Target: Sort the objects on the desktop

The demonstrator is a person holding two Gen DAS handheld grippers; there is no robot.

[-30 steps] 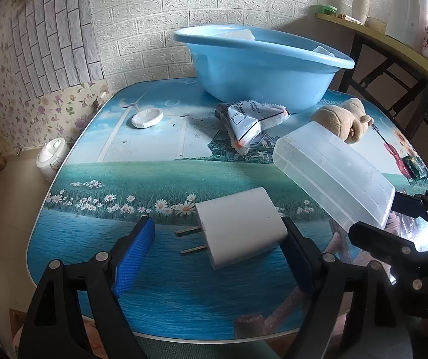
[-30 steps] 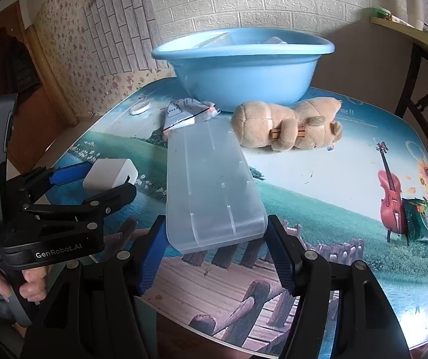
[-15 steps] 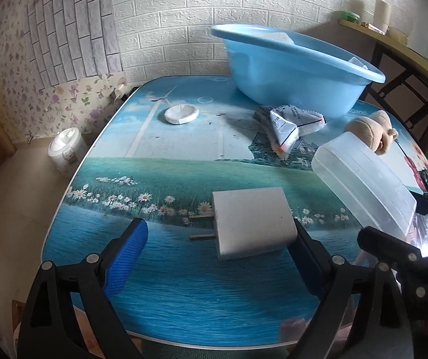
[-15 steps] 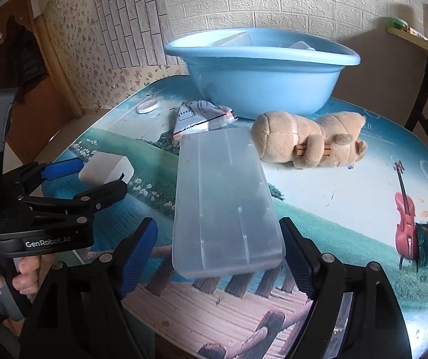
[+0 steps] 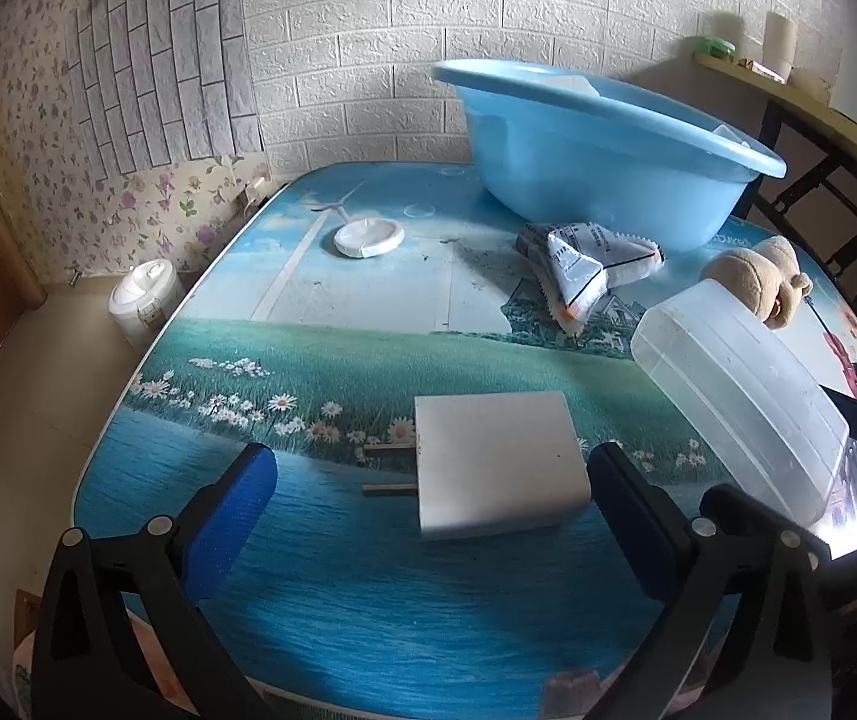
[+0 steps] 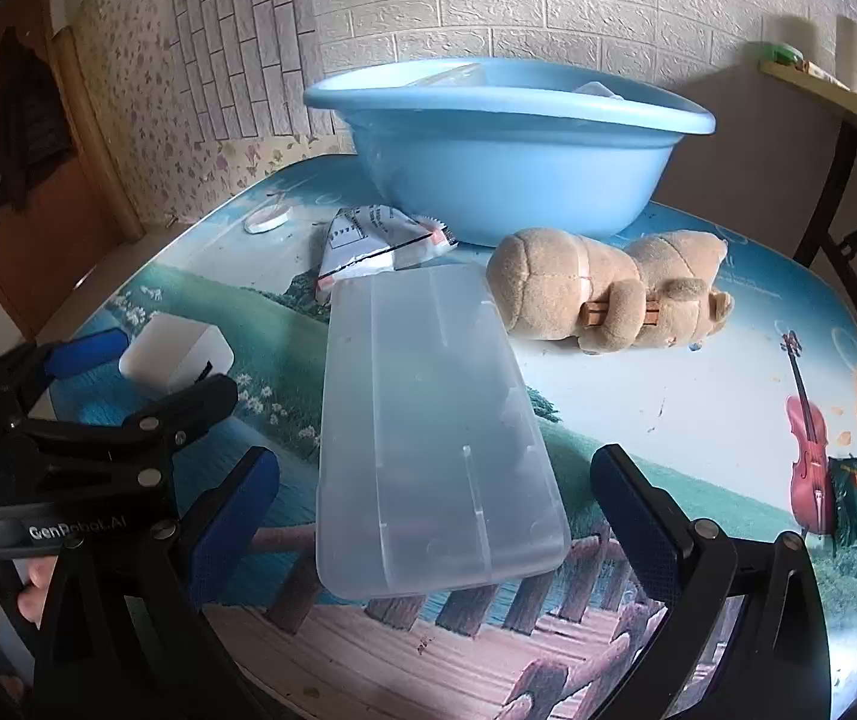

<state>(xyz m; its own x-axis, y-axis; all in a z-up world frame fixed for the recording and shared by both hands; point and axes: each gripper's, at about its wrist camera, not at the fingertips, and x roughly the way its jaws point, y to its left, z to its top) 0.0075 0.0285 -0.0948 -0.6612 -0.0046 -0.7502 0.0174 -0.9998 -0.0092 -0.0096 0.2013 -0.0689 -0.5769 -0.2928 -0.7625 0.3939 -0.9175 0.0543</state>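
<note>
A white plug charger (image 5: 494, 463) lies on the table between the open jaws of my left gripper (image 5: 428, 498), prongs pointing left; it also shows in the right wrist view (image 6: 173, 351). A clear plastic box (image 6: 434, 426) lies between the open jaws of my right gripper (image 6: 434, 516); it also shows in the left wrist view (image 5: 740, 390). Neither gripper holds anything. A tan plush bear (image 6: 608, 294) lies just beyond the box. A white snack packet (image 5: 584, 261) and a white lid (image 5: 368, 237) lie farther back. A blue basin (image 6: 506, 144) stands at the back.
The table (image 5: 338, 588) has a printed landscape cover and its near edge is just under both grippers. A white pot (image 5: 143, 297) stands on the floor at the left. A shelf (image 5: 818, 102) with small items stands at the right.
Both grippers have opened wider and pulled back a little. The charger and the clear box lie free on the table.
</note>
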